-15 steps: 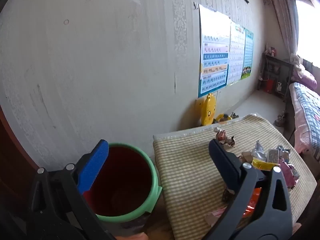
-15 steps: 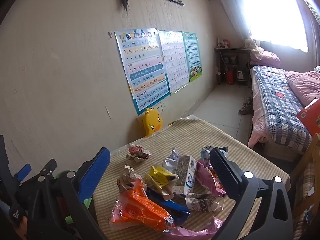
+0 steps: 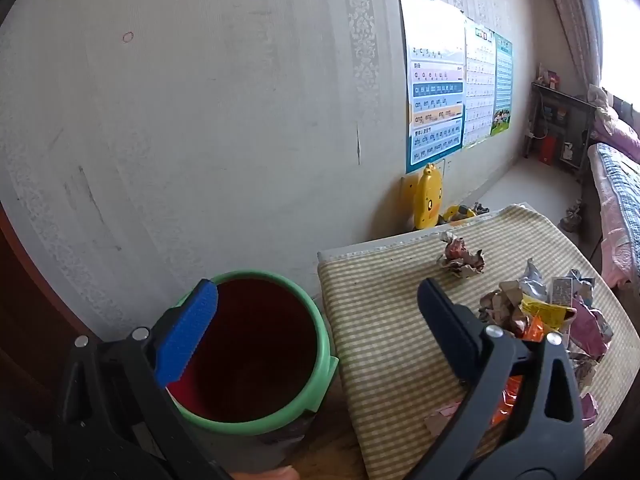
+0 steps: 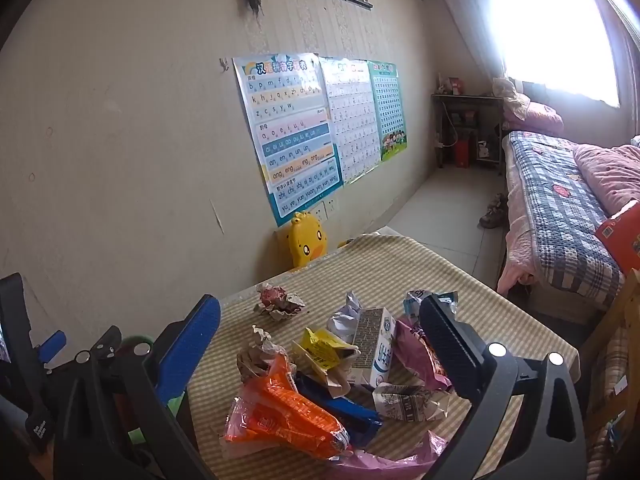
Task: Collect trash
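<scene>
No piece of trash is picked up yet; by the look of it the task stands at its start, with the first grasp to be chosen. The trash lies in a loose heap on the table (image 4: 400, 264), which is covered with a checked cloth: an orange snack wrapper (image 4: 280, 420) nearest the right gripper (image 4: 320, 336), a small milk carton (image 4: 376, 348) behind it, a yellow wrapper (image 4: 324, 346) beside that, and a crumpled paper ball (image 4: 278, 300) apart from the heap, toward the wall. The green-rimmed bin (image 3: 256, 348) stands on the floor just beside the table's left edge, its mouth free and dark inside.

Both grippers have their fingers spread wide with nothing between them. The right gripper tilts down toward the heap, and the orange wrapper shows low between its fingers. The left gripper (image 3: 316, 312) tilts down too, one finger over the bin's mouth, the other over the cloth.

The next move probably calls for the right gripper to dip onto the orange wrapper, close on the crinkly film, then carry it left to the bin. Thin film may slip, so a grip across the fuller middle seems safer.
</scene>
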Motion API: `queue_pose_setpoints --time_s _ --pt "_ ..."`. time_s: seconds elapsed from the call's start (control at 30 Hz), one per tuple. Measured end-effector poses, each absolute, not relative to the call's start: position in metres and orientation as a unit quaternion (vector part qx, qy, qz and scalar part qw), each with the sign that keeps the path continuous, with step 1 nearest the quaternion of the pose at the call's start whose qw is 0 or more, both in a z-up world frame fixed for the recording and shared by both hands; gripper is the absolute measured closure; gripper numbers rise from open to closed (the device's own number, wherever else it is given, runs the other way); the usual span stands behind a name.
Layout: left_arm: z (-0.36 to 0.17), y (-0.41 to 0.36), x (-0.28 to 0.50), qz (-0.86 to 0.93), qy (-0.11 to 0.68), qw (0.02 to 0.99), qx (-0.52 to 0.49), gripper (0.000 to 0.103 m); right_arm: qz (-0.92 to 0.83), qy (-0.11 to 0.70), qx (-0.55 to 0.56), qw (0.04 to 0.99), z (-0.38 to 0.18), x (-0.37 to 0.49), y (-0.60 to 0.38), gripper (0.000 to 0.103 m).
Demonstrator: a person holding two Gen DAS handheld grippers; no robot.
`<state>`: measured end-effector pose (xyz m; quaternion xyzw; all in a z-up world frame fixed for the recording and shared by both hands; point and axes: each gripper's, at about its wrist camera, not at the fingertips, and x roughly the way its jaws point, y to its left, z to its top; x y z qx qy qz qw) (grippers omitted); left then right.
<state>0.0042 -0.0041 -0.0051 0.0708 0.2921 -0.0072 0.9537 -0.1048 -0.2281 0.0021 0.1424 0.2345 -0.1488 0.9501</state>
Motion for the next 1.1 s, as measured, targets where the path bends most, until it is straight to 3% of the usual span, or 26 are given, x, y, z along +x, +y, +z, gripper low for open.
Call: queue_pose_setpoints --time_s 1.1 --pt "-0.0092 -0.0016 0.0055 -0.015 0.299 0.952 0.066 0.005 -0.159 0.232 0.128 0.951 0.0045 -0.1081 -0.2249 0.007"
